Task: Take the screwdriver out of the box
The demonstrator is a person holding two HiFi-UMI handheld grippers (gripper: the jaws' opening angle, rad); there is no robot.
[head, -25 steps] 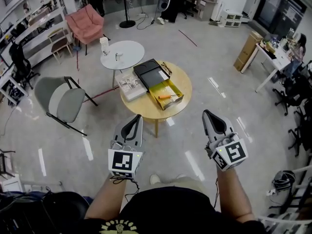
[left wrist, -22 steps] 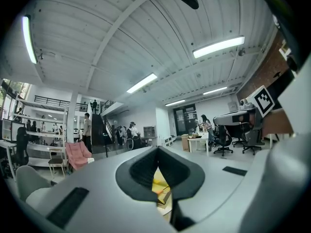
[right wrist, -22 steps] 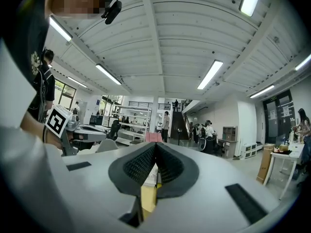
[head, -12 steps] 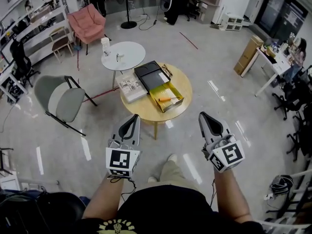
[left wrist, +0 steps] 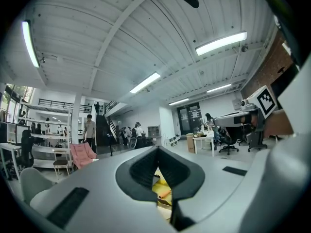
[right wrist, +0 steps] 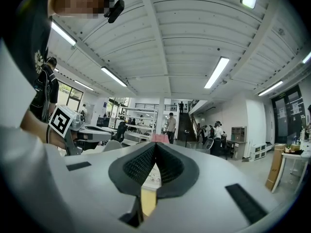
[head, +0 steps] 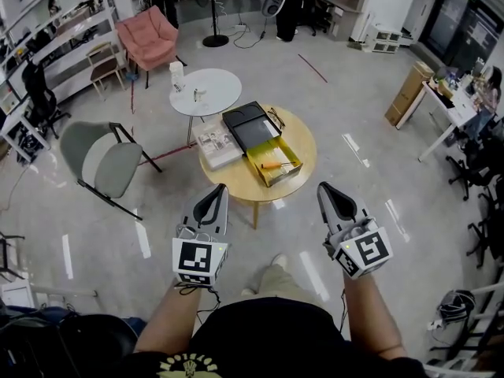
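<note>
The screwdriver [head: 272, 165], orange-handled, is lying inside the open yellow box [head: 285, 172], which is sitting on the near right part of the round wooden surface [head: 236, 181]. A flat black case [head: 246, 124] is resting just behind the box toward the far edge. A white printed tray or booklet [head: 217, 143] is lying at the left edge, beside both. Behind the surface, near its far left edge, a small white round table [head: 211, 93] is standing with a few small items on it. A grey folding chair [head: 98, 156] is sitting well off to the left, and a pink armchair [head: 148, 38] is farther back. Cardboard boxes [head: 408, 93] and a white desk [head: 447, 105] are standing well apart on the right. A strip of bare floor [head: 331, 144] is lying between the person and the surface. The left gripper [head: 219, 188] and the right gripper [head: 324, 187] are both pointing level toward the surface, short of its near edge. Each one's jaws are pressing together at the tips and gripping nothing. In the left gripper view the box and the screwdriver's handle are showing through the slot below the closed tips. Compared with a second ago, the person is stepping forward, one foot [head: 277, 261] now showing farther ahead. Both grippers are sitting closer to the near edge, their jaws closed as before.
</note>
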